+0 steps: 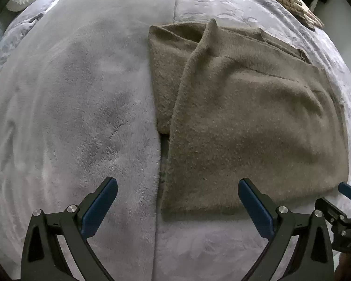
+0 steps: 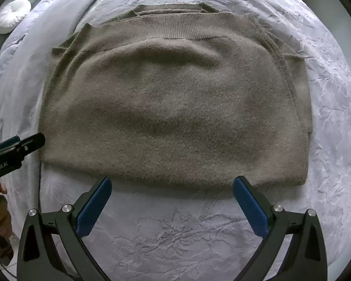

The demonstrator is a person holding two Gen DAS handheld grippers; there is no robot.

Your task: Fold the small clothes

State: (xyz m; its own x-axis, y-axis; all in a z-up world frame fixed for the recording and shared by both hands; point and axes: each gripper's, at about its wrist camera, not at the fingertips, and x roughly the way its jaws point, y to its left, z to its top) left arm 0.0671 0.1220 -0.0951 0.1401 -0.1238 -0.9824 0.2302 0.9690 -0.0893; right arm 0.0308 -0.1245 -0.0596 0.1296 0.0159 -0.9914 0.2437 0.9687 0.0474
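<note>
A brown knitted sweater (image 1: 245, 117) lies folded flat on the bed, with one flap turned over its left part. It fills the middle of the right wrist view (image 2: 175, 107), ribbed hem at the far side. My left gripper (image 1: 177, 201) is open and empty, just short of the sweater's near left corner. My right gripper (image 2: 172, 199) is open and empty, just short of the sweater's near edge. The right gripper also shows at the right edge of the left wrist view (image 1: 348, 192). The left gripper shows at the left edge of the right wrist view (image 2: 23, 145).
A pale grey fleece blanket (image 1: 70, 105) covers the bed's left part, beside a crinkled grey bedspread (image 2: 175, 234). A round white cushion (image 2: 11, 15) lies at the far left. A beige knotted cushion (image 1: 290, 0) lies at the far right.
</note>
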